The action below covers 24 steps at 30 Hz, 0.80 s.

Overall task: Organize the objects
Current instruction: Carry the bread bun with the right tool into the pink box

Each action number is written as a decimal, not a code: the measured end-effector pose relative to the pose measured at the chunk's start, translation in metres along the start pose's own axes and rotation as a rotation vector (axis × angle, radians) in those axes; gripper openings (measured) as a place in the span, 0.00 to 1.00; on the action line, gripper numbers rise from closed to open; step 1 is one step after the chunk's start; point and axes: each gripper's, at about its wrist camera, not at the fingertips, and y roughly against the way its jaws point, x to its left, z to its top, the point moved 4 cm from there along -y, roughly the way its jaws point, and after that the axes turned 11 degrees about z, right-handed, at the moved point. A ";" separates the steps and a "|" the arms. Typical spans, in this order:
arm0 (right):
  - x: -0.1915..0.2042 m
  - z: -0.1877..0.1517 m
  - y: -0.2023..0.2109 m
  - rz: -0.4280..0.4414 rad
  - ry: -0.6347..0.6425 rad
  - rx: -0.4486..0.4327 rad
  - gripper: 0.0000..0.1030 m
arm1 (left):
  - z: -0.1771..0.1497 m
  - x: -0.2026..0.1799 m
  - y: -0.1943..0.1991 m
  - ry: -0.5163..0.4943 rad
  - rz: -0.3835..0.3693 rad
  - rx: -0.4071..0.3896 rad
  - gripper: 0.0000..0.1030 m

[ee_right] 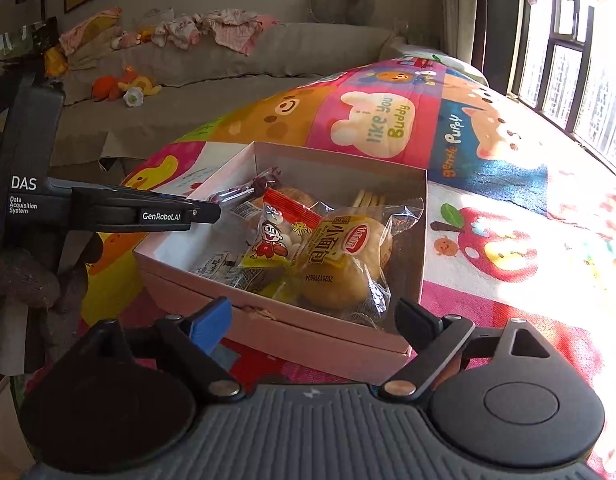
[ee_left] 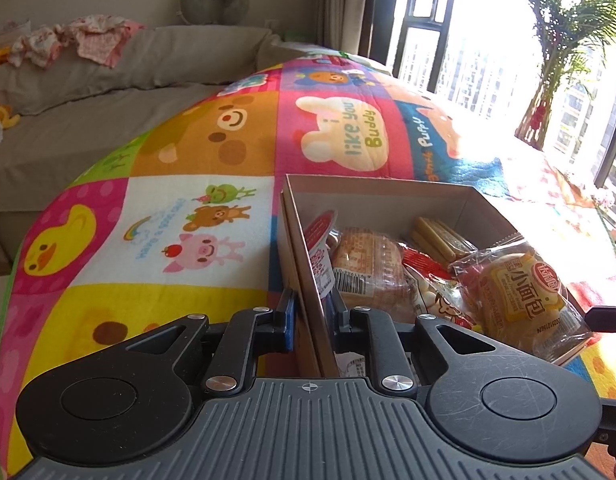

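An open cardboard box (ee_left: 387, 190) stands on the patterned mat and holds several wrapped snacks. A bun in a clear packet (ee_left: 515, 292) lies at its right end, beside a cartoon-printed snack packet (ee_right: 276, 236) and yellow wafer sticks (ee_left: 439, 236). My left gripper (ee_left: 312, 312) is shut on the box's left wall, one finger outside and one inside. From the right wrist it shows as the left gripper (ee_right: 208, 211) reaching in from the left. My right gripper (ee_right: 313, 322) is open just before the box's front wall (ee_right: 308, 338), its fingers apart from the bun packet (ee_right: 343, 256).
The colourful play mat (ee_right: 487, 240) spreads to the right and far side of the box. A beige sofa (ee_right: 228, 60) with clothes and soft toys runs behind. Windows (ee_right: 567, 60) line the right side, with a potted palm (ee_left: 555, 60) there.
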 end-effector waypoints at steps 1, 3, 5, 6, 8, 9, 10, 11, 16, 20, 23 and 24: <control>0.001 0.001 0.003 0.005 -0.001 -0.011 0.87 | 0.000 0.000 0.001 -0.003 0.002 0.000 0.18; 0.004 0.005 0.011 -0.007 0.017 -0.051 0.87 | -0.001 -0.001 0.001 -0.007 0.007 -0.001 0.18; 0.005 0.012 0.016 -0.035 0.044 -0.102 0.87 | -0.001 -0.001 0.001 -0.004 0.007 -0.002 0.18; 0.005 0.017 0.017 -0.045 0.046 -0.121 0.86 | -0.001 -0.001 0.001 -0.001 0.005 -0.003 0.18; 0.001 0.027 0.014 -0.039 0.019 -0.129 0.77 | -0.002 0.000 0.001 0.008 -0.001 -0.003 0.18; -0.003 0.034 0.008 -0.031 -0.008 -0.118 0.64 | -0.002 0.001 0.001 0.009 -0.003 -0.003 0.18; -0.007 0.038 0.002 -0.034 -0.031 -0.108 0.54 | -0.002 0.001 0.001 0.010 -0.005 -0.003 0.18; -0.010 0.041 -0.003 -0.036 -0.049 -0.101 0.51 | -0.002 0.001 0.001 0.011 -0.007 -0.003 0.18; -0.035 0.038 -0.033 -0.084 -0.127 -0.066 0.49 | -0.002 0.002 0.003 0.017 -0.017 -0.003 0.19; -0.051 0.028 -0.034 -0.071 -0.221 -0.058 0.47 | -0.002 0.001 0.003 0.021 -0.011 -0.003 0.19; -0.039 0.022 -0.029 -0.025 -0.210 -0.036 0.49 | -0.001 0.000 0.002 0.024 -0.009 -0.003 0.18; -0.034 0.020 -0.028 -0.026 -0.187 -0.036 0.50 | -0.001 0.000 0.002 0.022 -0.008 -0.004 0.18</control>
